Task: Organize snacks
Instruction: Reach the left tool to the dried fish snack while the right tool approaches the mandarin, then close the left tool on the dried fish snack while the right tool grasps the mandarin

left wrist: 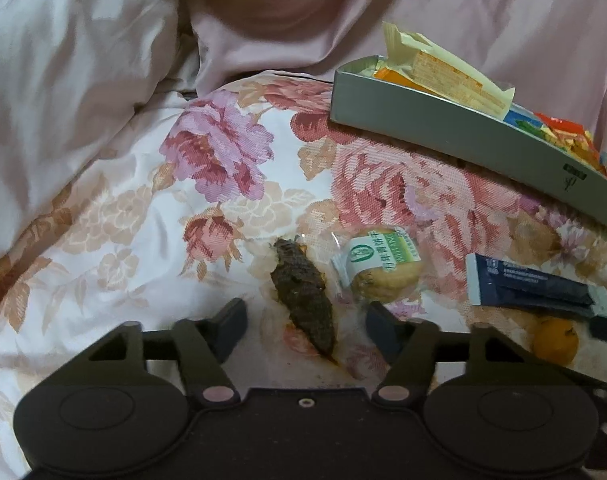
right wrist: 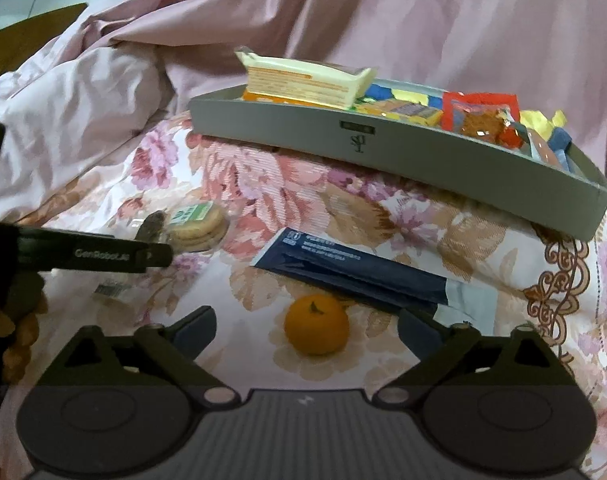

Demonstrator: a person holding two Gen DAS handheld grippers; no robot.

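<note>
Lying on the flowered bedspread (left wrist: 115, 240), a dark lumpy snack (left wrist: 303, 300) sits between the jaws of the left gripper (left wrist: 305, 320), which stand apart from it on both sides. Just beside it rests a wrapped biscuit (left wrist: 379, 268). The right gripper (right wrist: 307, 326) hangs with jaws wide around a small orange (right wrist: 316, 325), not touching. A dark blue packet (right wrist: 355, 272) lies close behind; farther back stands the grey tray (right wrist: 383, 152), full of snack packets.
</note>
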